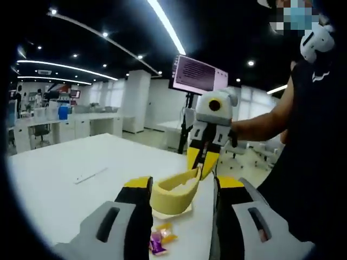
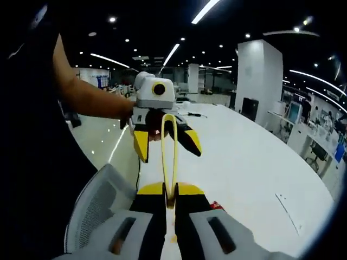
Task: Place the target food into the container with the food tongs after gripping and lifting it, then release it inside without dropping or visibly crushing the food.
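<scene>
The yellow tongs (image 1: 172, 196) hang in the air above the white table (image 1: 65, 184), their two curved arms spread in an open loop between the two grippers. In the left gripper view they show as a wide pale yellow band, one end pinched by the right gripper (image 1: 204, 169), which comes in from the right with its yellow-tipped jaws closed on the upper edge of the band. The near part of the tongs lies between the left gripper's own jaws, which stand well apart on either side of it; whether either jaw touches the tongs cannot be told. In the right gripper view the tongs (image 2: 169, 157) appear edge-on as a thin, tall yellow loop rising from the right gripper's (image 2: 170, 199) jaws, which are drawn tight together on the loop's lower end. Beyond the top of the loop the left gripper (image 2: 167, 145) faces the camera with its jaws splayed open to both sides of the tongs. Below the tongs, on the table near the left gripper's jaws, lies a small piece of food (image 1: 160, 238) in purple and orange, resting apart from the tongs. A small red thing (image 2: 216, 206) lies on the table just beside the right gripper's jaw. A person's bare forearm (image 2: 89, 100) reaches to the left gripper. A screen (image 1: 198, 74) on a stand rises behind the table.
</scene>
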